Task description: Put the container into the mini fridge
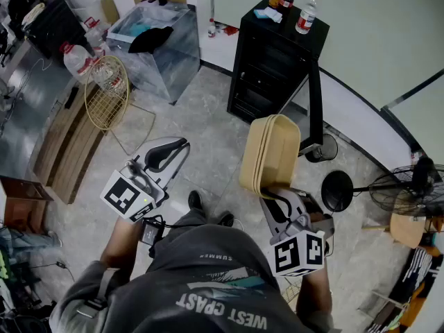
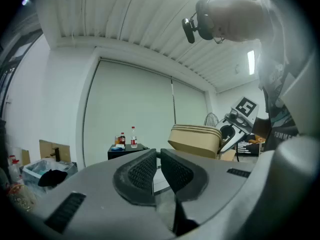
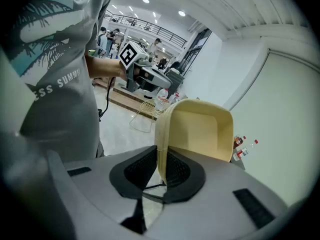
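Short of the black mini fridge (image 1: 272,64), I am holding the beige container (image 1: 270,155) in the air with my right gripper (image 1: 269,188), jaws clamping its rim. The container is standing on edge, its long axis pointing toward the fridge, which lies straight ahead beyond it. The fridge door appears to be hanging open on the container's side. My left gripper (image 1: 168,151) is hovering farther from the fridge, jaws nearly together on nothing. Judgement: the right arm is nearer.
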`<state>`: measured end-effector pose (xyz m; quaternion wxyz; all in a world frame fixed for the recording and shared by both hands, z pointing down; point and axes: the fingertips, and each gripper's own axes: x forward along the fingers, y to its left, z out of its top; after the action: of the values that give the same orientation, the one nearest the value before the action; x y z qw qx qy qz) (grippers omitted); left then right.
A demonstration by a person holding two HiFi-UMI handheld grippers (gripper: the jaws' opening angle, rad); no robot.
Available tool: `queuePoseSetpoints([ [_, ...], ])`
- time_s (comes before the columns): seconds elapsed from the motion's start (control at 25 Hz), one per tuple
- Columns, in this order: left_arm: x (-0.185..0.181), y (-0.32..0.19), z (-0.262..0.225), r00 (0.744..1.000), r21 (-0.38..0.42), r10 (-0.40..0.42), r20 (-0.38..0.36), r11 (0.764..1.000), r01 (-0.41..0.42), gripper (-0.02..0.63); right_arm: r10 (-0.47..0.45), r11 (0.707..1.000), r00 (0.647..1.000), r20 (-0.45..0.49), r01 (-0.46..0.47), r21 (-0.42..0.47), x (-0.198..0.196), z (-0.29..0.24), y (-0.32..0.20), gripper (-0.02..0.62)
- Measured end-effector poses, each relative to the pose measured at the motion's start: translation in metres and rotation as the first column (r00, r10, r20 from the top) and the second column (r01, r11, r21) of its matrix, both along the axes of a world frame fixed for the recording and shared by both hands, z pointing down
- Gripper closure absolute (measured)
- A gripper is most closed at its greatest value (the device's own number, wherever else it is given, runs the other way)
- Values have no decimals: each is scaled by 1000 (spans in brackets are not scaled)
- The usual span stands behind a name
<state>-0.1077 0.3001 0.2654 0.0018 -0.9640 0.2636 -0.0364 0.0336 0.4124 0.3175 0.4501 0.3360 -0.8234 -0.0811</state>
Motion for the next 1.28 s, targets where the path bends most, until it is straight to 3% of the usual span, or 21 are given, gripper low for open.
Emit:
queuePoseSetpoints([
  [0.48,-19,-42,7,1000,-13,29,-11,999,-30,566,33,999,999,-5,-33,-13,-21,6,-40,541],
  [0.88,-40,-85,12,993,-16,108,-39,994,-109,566,105,994,994,-23,-105,-2,-50,11,-83,537],
  [1.28,-30,-115,23,986,-36,156,-59,987,-158,566,143,990,990,-19,-143,-7,-52,12,-118,537],
])
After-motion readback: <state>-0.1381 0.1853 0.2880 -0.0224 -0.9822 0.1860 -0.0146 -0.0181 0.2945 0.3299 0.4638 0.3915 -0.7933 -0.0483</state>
